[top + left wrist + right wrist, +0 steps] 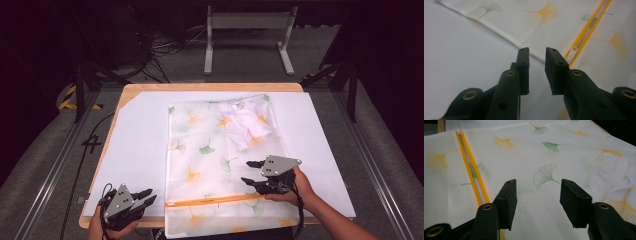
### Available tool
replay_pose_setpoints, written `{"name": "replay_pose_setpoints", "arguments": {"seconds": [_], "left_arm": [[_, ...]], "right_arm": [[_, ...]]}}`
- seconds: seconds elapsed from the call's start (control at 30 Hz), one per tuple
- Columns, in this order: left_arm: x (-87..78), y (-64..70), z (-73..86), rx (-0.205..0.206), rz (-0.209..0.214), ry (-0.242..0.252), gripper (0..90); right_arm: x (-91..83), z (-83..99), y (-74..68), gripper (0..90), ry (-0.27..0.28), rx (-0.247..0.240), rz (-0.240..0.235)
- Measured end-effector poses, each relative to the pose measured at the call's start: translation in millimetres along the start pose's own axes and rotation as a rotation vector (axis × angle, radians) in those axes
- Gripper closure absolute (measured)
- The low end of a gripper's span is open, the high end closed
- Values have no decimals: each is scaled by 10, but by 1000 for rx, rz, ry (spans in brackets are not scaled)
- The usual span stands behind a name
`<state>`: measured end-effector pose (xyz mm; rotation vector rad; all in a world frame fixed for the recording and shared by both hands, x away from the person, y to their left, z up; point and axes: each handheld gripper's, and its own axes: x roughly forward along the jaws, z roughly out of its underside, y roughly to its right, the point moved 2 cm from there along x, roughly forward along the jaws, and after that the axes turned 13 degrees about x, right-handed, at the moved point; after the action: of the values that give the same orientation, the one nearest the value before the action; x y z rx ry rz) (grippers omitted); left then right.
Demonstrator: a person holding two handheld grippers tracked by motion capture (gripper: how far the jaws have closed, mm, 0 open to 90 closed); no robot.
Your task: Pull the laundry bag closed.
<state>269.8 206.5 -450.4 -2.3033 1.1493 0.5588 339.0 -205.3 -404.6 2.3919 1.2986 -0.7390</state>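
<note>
Mesh bag: a translucent zip bag (pixel 220 165) printed with ginkgo leaves lies flat on the white sheet (pixel 135 145) in the middle of the table, its long axis running away from the person.
Content: a white crumpled garment (pixel 247 125) sits inside, at the far right part of the bag.
Zipper: the orange zipper (pixel 215 201) crosses the near end of the bag from left to right; its white pull (pixel 573 49) is at the left end.
Left gripper: the left gripper (pixel 145 196) hovers just beside the bag's left edge, jaws narrowly apart and empty; the pull lies just ahead of it, a little to the right.
Right gripper: the right gripper (pixel 251 171) hovers over the bag, beyond the zipper, jaws wide and empty.
Nearer hand: the left one seems nearer to the pull; probably it would grasp there.
</note>
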Motion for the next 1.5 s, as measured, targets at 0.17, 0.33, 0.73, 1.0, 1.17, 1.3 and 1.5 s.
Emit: {"name": "replay_pose_setpoints", "arguments": {"seconds": [0.17, 0.33, 0.73, 1.0, 1.17, 1.3, 1.5], "left_arm": [[-10, 66, 0, 14, 29, -8, 871], [23, 139, -13, 29, 65, -30, 900], [86, 244, -31, 43, 125, -40, 900], [139, 340, -75, 66, 166, -44, 900], [175, 365, -74, 75, 185, -55, 900], [201, 366, -73, 82, 183, -60, 900], [258, 394, -53, 95, 196, -94, 893]], "right_arm": [[191, -97, -91, 518, -14, -33, -38], [415, -207, -193, 590, -46, -64, -79], [823, -460, -623, 723, -211, -173, -204], [909, -636, -861, 666, -268, -188, -270], [998, -692, -977, 676, -297, -221, -276], [1113, -726, -1049, 685, -311, -231, -292], [1291, -729, -1154, 684, -359, -258, -309]]}}
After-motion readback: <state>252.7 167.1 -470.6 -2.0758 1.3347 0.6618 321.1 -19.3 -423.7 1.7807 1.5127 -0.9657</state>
